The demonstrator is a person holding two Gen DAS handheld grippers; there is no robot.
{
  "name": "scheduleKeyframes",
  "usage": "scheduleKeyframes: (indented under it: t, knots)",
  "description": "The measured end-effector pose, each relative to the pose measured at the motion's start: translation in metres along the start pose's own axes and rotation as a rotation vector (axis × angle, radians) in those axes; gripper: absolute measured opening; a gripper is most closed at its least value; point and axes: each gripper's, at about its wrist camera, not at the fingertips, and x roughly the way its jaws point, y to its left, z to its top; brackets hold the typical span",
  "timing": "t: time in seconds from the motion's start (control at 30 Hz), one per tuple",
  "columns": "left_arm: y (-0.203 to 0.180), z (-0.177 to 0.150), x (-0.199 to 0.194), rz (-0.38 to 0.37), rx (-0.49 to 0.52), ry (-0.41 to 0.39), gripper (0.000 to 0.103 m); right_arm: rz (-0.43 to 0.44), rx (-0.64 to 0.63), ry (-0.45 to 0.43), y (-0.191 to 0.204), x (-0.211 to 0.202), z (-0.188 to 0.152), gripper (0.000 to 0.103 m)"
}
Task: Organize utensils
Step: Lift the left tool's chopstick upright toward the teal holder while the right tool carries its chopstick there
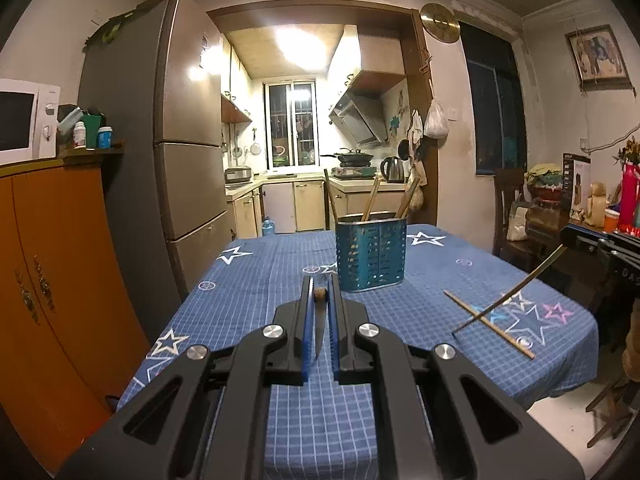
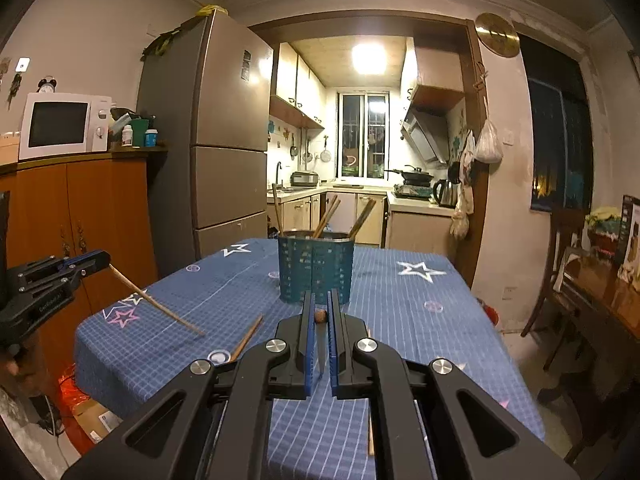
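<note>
Across lower half of both views: table [image 1: 248, 280] under blue star-print cloth. Centre frame, just above the fingertips: blue perforated holder [image 1: 370, 256], upright, several sticks already standing in it.

Left gripper [image 1: 320, 280] clamped on a chopstick [image 1: 320, 294], seen end-on in its own view. In the right wrist view, at left edge, same stick slanting down and to the right out of the jaws. Right gripper [image 2: 320, 298] likewise closed on a second chopstick [image 2: 320, 315]. Loose chopstick [image 1: 490, 325] flat on cloth, lower right, well apart from holder.

Handling, judged: light, stiff, thin, smooth-sided. Likely to pivot or slide when pinched near one end. Firmer hold nearer the middle. Little risk of breakage.
</note>
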Motion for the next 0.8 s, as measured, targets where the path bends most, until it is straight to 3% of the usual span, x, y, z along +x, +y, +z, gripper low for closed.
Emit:
scheduleKeyframes:
  t: [0.8]
  knots:
    - [0.022,0.079,0.084,-0.106,-0.053,0.182,0.006,0.112,0.049,0.108,-0.016,0.091,0.076,0.007]
